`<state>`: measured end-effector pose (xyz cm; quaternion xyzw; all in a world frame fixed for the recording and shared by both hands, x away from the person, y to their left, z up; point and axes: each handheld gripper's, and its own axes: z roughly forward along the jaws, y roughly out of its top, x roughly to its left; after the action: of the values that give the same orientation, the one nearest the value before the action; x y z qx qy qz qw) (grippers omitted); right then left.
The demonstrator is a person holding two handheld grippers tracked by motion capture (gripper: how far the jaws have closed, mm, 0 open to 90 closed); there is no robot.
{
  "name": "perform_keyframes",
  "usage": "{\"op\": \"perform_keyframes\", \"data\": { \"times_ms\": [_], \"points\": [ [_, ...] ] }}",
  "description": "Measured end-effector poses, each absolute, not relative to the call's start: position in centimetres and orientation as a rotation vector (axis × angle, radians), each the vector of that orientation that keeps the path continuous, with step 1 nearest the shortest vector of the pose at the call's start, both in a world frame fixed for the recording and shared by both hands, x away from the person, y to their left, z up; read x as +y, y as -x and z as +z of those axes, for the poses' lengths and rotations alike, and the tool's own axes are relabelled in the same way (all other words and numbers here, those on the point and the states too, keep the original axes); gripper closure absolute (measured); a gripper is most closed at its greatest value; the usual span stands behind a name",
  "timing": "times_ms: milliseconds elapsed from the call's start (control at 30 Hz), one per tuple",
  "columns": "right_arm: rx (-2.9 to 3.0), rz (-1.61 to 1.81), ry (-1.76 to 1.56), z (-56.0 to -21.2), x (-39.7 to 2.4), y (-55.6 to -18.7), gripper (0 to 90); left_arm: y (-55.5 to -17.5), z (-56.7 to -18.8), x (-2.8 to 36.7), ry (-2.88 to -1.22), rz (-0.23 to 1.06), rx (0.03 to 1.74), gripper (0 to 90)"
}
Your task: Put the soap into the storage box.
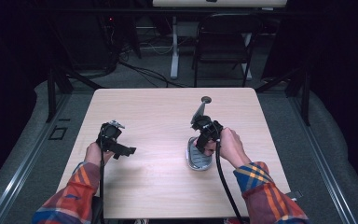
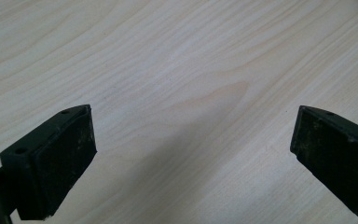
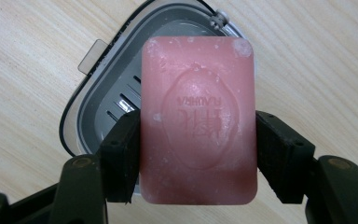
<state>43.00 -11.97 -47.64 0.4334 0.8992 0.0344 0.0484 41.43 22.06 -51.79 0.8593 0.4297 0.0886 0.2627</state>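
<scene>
High view, right hand: your right gripper (image 1: 207,132) hangs over the grey soap dish (image 1: 198,159), which sits on the right half of the wooden table (image 1: 158,112); this hand is far the nearer of the two.
High view, left hand: your left gripper (image 1: 116,144) is well apart from the dish, over bare wood on the left half.
High view, room: a dark folding chair (image 1: 223,42) and cables on the floor stand beyond the far edge; a small round grommet (image 1: 206,99) sits near that edge.
Left gripper view: jaws spread wide, nothing between them, just pale wood grain below.
Right gripper view, grip: jaws clamped on the pink soap bar (image 3: 198,119), one pad on each long side, near its lower half.
Right gripper view, axis: the bar's long axis runs away from you, along the jaws.
Right gripper view, the key relation: the dish's slotted tray lies behind the bar, offset to its left in this view; my guess is you'd shift that way before lowering.
</scene>
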Motion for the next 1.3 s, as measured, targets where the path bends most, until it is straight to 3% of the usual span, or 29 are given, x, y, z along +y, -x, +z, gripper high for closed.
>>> {"op": "perform_keyframes", "data": {
  "times_ms": [767,1100,1300],
  "points": [
    [2.740,0.162,-1.398,-47.7,-11.6,-42.6,38.6,-41.4,-51.8,22.0,-2.333,0.239,1.157,0.0],
    [2.763,0.262,-1.402,-47.2,-13.0,-41.8,42.1,-41.4,-51.8,22.0,-2.332,0.240,1.154,0.1],
    [2.752,0.359,-1.352,-46.1,-14.5,-40.5,39.2,-41.4,-51.8,22.0,-2.333,0.240,1.152,0.1]
  ]
}}
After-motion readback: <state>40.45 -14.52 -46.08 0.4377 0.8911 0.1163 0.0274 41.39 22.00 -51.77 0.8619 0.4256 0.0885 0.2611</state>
